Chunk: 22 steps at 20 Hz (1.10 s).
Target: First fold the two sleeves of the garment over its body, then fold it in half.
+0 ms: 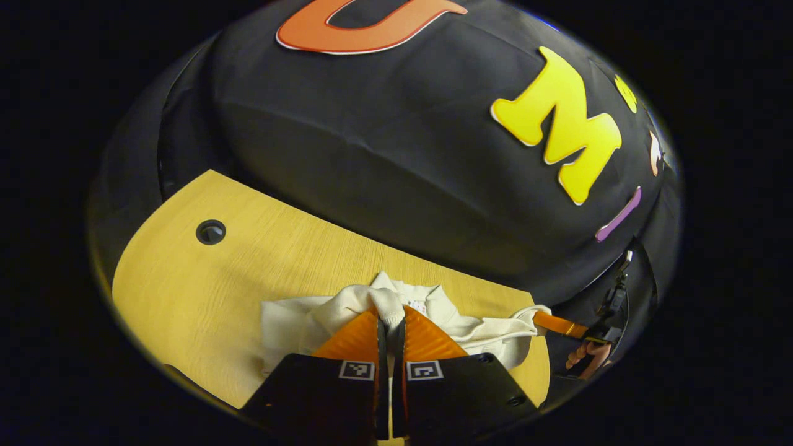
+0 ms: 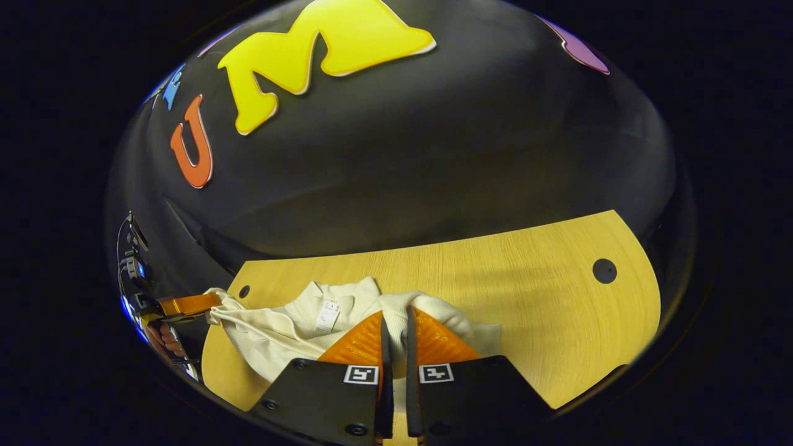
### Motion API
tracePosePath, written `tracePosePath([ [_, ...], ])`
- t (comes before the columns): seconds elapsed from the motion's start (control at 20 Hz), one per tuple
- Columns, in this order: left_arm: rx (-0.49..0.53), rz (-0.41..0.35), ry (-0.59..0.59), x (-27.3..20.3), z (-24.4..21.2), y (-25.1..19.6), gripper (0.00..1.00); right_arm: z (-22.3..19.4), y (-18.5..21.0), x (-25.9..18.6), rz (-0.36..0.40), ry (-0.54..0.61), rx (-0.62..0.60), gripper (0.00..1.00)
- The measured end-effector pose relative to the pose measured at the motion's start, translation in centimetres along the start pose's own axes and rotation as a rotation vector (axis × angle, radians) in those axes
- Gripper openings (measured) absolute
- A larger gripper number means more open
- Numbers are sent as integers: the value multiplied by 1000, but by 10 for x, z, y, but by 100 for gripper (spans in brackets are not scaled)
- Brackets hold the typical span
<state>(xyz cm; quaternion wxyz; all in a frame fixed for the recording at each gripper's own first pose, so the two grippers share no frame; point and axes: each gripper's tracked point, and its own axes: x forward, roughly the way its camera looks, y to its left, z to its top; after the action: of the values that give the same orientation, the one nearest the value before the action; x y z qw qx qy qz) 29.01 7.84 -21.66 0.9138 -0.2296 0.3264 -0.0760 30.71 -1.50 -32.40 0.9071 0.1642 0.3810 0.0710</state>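
A cream garment [image 1: 458, 328] lies bunched on the wooden table [image 1: 248, 272], its collar label facing up. In the left gripper view my left gripper [image 1: 390, 313] is shut, with a ribbed fold of the cream cloth pinched between its fingers. Farther right in that view, the right gripper [image 1: 557, 323] holds a stretched corner of the garment, a hand behind it. In the right gripper view my right gripper [image 2: 396, 316] is shut on a fold of the garment [image 2: 279, 334]. The left gripper [image 2: 186, 305] grips the cloth's far left corner there.
The table [image 2: 526, 297] has a round black cable hole [image 2: 604, 271] at the right and a smaller hole [image 2: 244, 291] near the garment. Another hole [image 1: 210, 231] shows in the left gripper view. The black cloth wall rises just behind the table.
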Motion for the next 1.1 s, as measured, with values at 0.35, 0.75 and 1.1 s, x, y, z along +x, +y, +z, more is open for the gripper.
tracePosePath([
  [0.35,30,152,35,71,-32,53,6,-25,-14,69,-75,20,4,12],
  [0.75,197,213,-153,40,34,47,81,27,-8,32,-97,-157,-54,54],
  [1.1,337,263,-418,-86,112,-13,99,70,19,-86,-121,-326,-157,92],
])
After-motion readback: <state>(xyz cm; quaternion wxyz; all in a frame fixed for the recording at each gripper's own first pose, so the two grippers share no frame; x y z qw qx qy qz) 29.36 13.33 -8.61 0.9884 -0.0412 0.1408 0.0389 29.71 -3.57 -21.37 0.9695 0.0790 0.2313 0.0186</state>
